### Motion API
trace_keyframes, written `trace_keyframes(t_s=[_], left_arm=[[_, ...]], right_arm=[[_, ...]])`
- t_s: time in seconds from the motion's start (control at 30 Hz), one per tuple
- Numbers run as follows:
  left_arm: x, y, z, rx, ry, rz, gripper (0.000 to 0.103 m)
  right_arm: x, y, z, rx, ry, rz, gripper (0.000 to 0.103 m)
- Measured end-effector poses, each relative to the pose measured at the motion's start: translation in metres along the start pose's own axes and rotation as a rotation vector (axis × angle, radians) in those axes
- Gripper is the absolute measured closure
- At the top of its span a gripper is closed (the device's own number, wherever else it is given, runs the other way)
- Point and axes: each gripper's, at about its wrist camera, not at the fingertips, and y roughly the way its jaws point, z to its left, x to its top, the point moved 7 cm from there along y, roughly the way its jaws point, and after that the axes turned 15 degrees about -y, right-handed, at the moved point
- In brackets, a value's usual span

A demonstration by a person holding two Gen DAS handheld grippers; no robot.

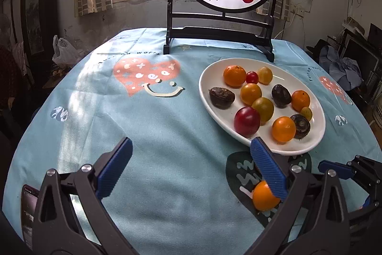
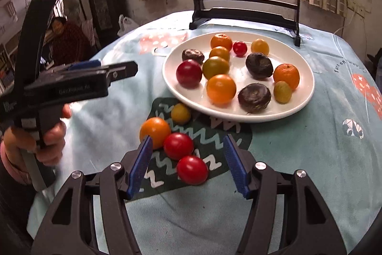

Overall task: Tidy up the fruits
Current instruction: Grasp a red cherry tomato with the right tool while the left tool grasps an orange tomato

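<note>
Fruit fills the white oval plate (image 1: pixel 308 147) on the right half of the desk (image 1: pixel 155 135) in the left wrist view: orange, yellow and red round pieces and three dark brown ones, lying close together, some touching. Left tongs (image 1: pixel 191 164) hang over the blue printed cloth, near and to the left of the plate, with the two blue pads spread wide and nothing between them. One orange fruit (image 1: pixel 263 197) lies on the cloth just behind the right-hand pad, partly hidden by it, near the plate's near rim but off it. At the far side of the desk stands a dark wooden frame (image 1: pixel 219 35) holding a round painted screen. At the right edge part of the other tool shows. In the right wrist view the right tongs (image 2: pixel 188 159) are also wide open and hold nothing; between and just beyond the pads lie two red tomatoes (image 2: pixel 192 170), the nearer one roughly in the middle of the gap, the other (image 2: pixel 178 145) just beyond it and touching or nearly touching the orange fruit (image 2: pixel 155 132) at the left pad's tip. A small yellow fruit (image 2: pixel 180 113) sits farther on, just beside the plate's (image 2: pixel 303 99) near rim. All four rest on the cloth's dark patch, off the plate. At left a hand (image 2: pixel 47 138) grips the left tool's handle.
</note>
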Motion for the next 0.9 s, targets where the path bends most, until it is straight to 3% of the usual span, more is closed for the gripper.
trace_keyframes(t_s=[0.17, 0.4, 0.63, 0.9], left_arm=[[-0.001, -0.003, -0.006, 0.081, 0.086, -0.054, 0.002], [-0.001, -0.003, -0.009, 0.083, 0.109, -0.057, 0.002], [0.0, -0.001, -0.004, 0.073, 0.076, -0.035, 0.002], [-0.002, 0.001, -0.005, 0.079, 0.082, -0.028, 0.002]], right_arm=[[-0.01, 0.006, 0.01, -0.023, -0.049, 0.047, 0.041], [-0.017, 0.015, 0.006, -0.016, -0.033, 0.086, 0.042], [-0.02, 0.019, 0.004, -0.027, -0.031, 0.105, 0.057], [-0.021, 0.02, 0.004, -0.026, -0.033, 0.109, 0.064]])
